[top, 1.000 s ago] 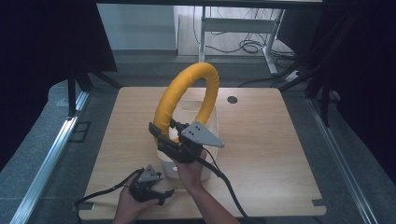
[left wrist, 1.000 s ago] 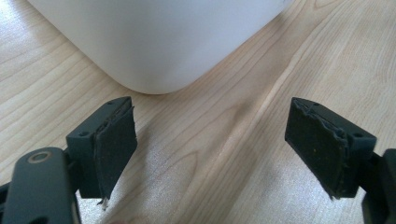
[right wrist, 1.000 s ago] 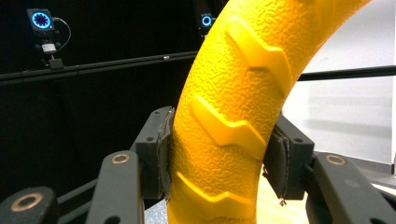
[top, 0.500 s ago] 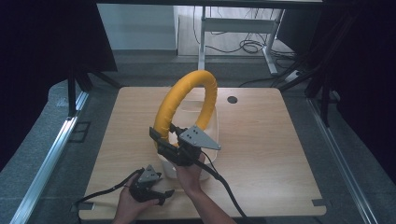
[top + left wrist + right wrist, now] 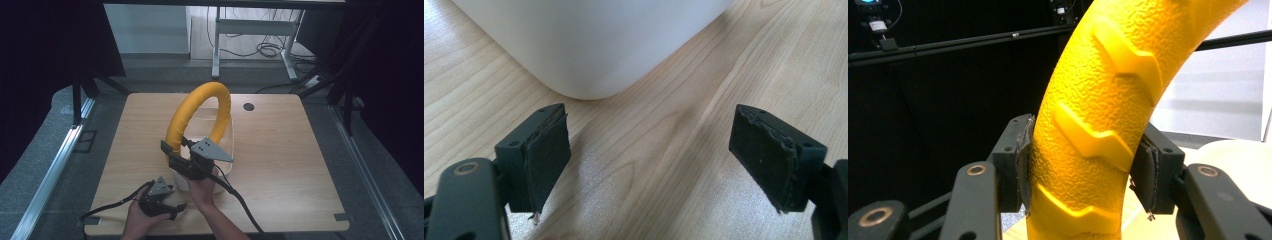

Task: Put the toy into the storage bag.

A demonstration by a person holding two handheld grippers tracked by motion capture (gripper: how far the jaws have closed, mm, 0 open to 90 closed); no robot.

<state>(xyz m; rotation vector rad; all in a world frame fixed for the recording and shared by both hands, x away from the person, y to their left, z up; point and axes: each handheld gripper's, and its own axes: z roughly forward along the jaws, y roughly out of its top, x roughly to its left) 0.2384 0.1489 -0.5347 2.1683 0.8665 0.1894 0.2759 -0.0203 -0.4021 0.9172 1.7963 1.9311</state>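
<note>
The right tongs (image 5: pixel 172 150) squeeze a big yellow ring (image 5: pixel 200 112) near its low end; in the right gripper view both black pads (image 5: pixel 1024 165) press flat on the bumpy yellow ring (image 5: pixel 1098 115), one on each side. The ring stands up tall and curves over a white tub (image 5: pixel 227 150); its far end dips down behind the tub's far part, and I cannot tell if it touches inside. The tub sits near the middle of the wooden bench (image 5: pixel 280 145). The left tongs (image 5: pixel 172 209) rest low on the bench near its front edge, just in front of the tub; their jaws stand wide apart with nothing but bare wood between them, and the tub's round white corner (image 5: pixel 589 45) is just ahead.
</note>
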